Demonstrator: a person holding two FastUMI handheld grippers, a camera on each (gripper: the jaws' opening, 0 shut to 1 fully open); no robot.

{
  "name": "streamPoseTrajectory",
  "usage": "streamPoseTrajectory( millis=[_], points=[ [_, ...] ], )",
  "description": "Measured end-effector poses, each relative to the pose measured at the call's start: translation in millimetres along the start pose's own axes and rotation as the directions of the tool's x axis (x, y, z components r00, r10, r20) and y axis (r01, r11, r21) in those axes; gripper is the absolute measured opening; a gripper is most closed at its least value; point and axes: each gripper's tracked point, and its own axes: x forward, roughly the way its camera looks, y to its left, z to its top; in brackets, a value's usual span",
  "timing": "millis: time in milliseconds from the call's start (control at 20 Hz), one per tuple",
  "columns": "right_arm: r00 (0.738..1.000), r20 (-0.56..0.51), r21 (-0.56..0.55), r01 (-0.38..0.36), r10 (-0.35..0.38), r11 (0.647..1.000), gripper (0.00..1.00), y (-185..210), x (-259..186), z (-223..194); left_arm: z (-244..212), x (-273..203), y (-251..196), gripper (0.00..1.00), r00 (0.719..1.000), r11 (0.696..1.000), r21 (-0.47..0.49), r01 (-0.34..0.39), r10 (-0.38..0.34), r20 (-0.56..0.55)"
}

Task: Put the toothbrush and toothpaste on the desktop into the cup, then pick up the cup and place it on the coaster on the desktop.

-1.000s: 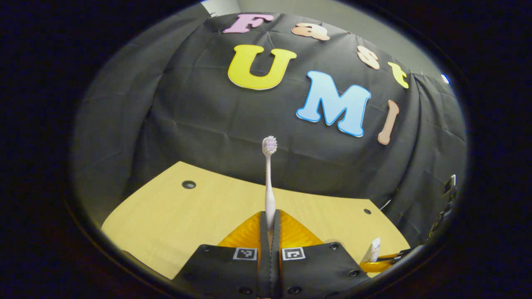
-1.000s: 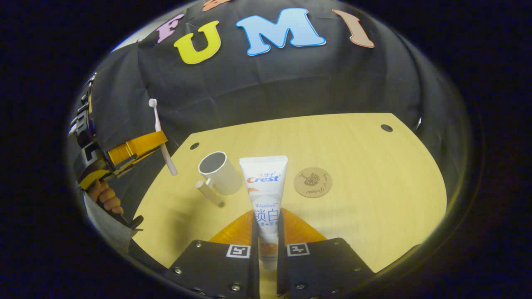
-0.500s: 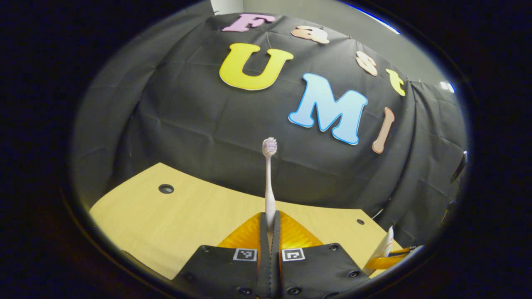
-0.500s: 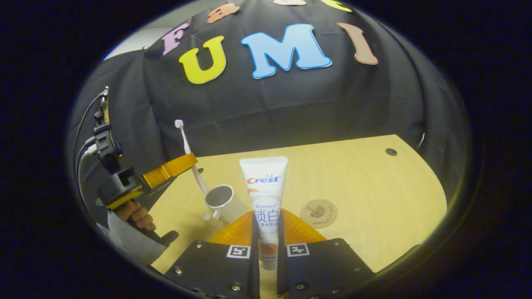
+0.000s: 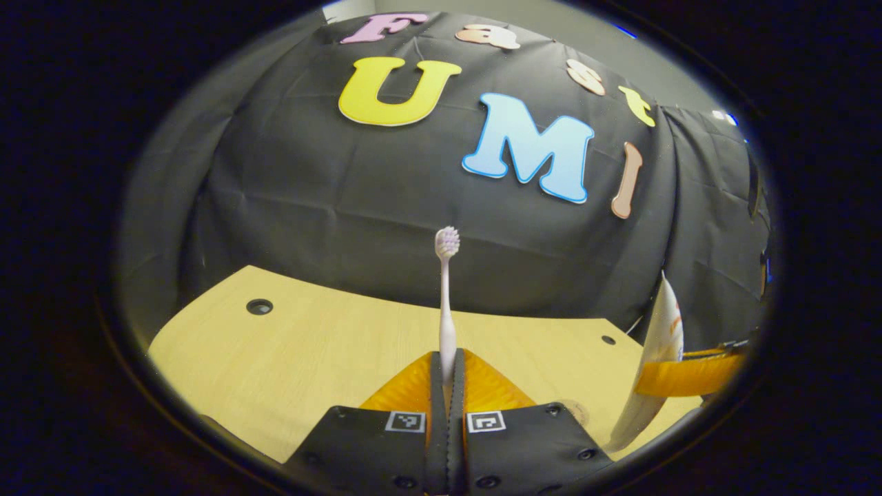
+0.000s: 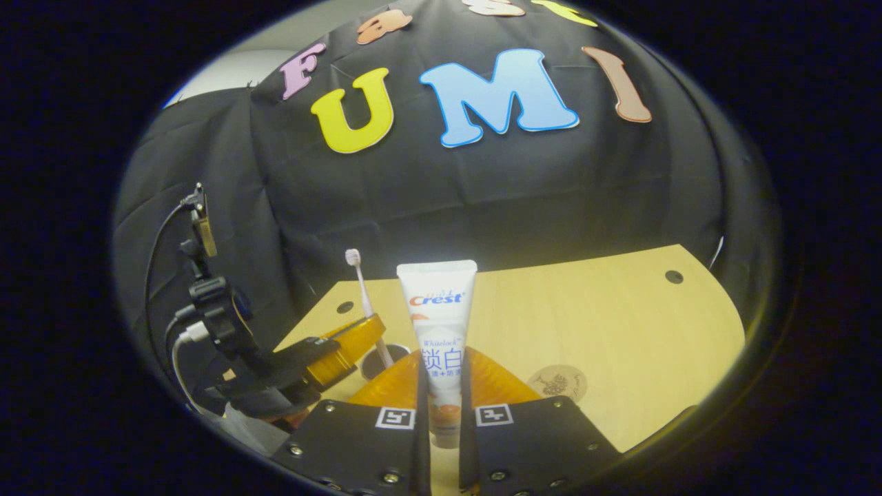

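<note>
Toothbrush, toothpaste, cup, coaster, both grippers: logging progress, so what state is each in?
Toothbrush: upright, clamped in left gripper, lower end at the cup.
Toothpaste: upright, clamped in right gripper.
Cup: on desk, mostly hidden.
Coaster: flat on desk, bare.

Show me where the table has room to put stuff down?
The table is bare from the coaster back to the cloth wall. It is crowded near the cup, where the left tool holds the toothbrush beside the toothpaste.
</note>
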Motion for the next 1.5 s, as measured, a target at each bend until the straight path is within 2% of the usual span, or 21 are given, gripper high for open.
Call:
streamPoseTrajectory(
  millis=[250, 300, 400, 450, 500, 600, 700, 750, 850, 1150, 1200, 1300, 1500],
  points=[
    [1.0, -0.001, -0.013, -0.023, 0.023, 1.0, 0.17, 13.0, 7.8, 7.0, -5.7, -3.5, 7.6, 0.16, 1.0, 1.0, -0.015, -0.004, 0.004, -0.012],
    [1.0, -0.003, -0.016, -0.023, 0.023, 1.0, 0.21, 14.1, 9.1, 6.7, -6.4, -4.5, 5.8, 0.17, 1.0, 1.0, -0.019, 0.008, -0.008, -0.016],
    [1.0, -0.008, -0.017, -0.03, 0.029, 0.999, 0.17, 17.7, 10.5, 8.4, -10.2, -8.1, 6.5, 0.34, 0.999, 1.0, -0.03, 0.009, -0.01, -0.034],
    [0.999, -0.007, -0.016, -0.035, 0.035, 0.999, 0.17, 19.3, 12.7, 8.5, -11.6, -11.9, 7.6, 0.39, 0.999, 0.999, -0.041, 0.009, -0.011, -0.042],
    [0.999, -0.007, -0.016, -0.041, 0.041, 0.999, 0.17, 21.4, 15.3, 8.3, -10.5, -16.0, 9.0, 0.57, 0.999, 0.998, -0.056, 0.011, -0.014, -0.042],
    [0.999, -0.004, -0.018, -0.053, 0.053, 0.998, 0.17, 28.0, 19.0, 10.3, -3.5, -26.0, 14.6, 0.85, 1.0, 0.997, -0.081, -0.004, 0.002, -0.025],
    [0.997, -0.001, -0.019, -0.071, 0.071, 0.997, 0.17, 35.5, 24.2, 12.4, 5.3, -36.2, 19.8, 0.89, 1.0, 0.996, -0.084, -0.02, 0.021, 0.002],
    [0.997, 0.0, -0.022, -0.078, 0.079, 0.997, 0.17, 38.6, 29.2, 13.0, 11.6, -41.8, 20.2, 0.88, 1.0, 0.996, -0.081, -0.025, 0.026, 0.015],
    [0.996, 0.001, -0.03, -0.094, 0.094, 0.995, 0.17, 46.3, 38.9, 15.1, 21.2, -53.3, 24.0, 0.96, 0.999, 0.997, -0.071, -0.032, 0.035, 0.037],
    [0.991, 0.05, -0.068, -0.121, 0.125, 0.99, 0.17, 65.6, 73.0, 33.6, 47.2, -81.8, 31.6, 0.96, 0.995, 0.997, -0.07, -0.046, 0.051, 0.084],
    [0.989, 0.067, -0.075, -0.129, 0.134, 0.989, 0.17, 69.1, 78.5, 37.7, 49.8, -86.9, 34.2, 0.99, 0.994, 0.996, -0.07, -0.053, 0.059, 0.088],
    [0.984, 0.093, -0.088, -0.144, 0.152, 0.986, 0.17, 74.0, 91.0, 43.4, 53.6, -97.6, 39.8, 0.96, 0.993, 0.995, -0.07, -0.066, 0.073, 0.097],
    [0.984, 0.082, -0.115, -0.147, 0.156, 0.982, 0.16, 77.5, 105.2, 28.4, 56.1, -113.3, 52.3, 0.96, 0.989, 0.993, -0.078, -0.093, 0.101, 0.105]
  ],
)
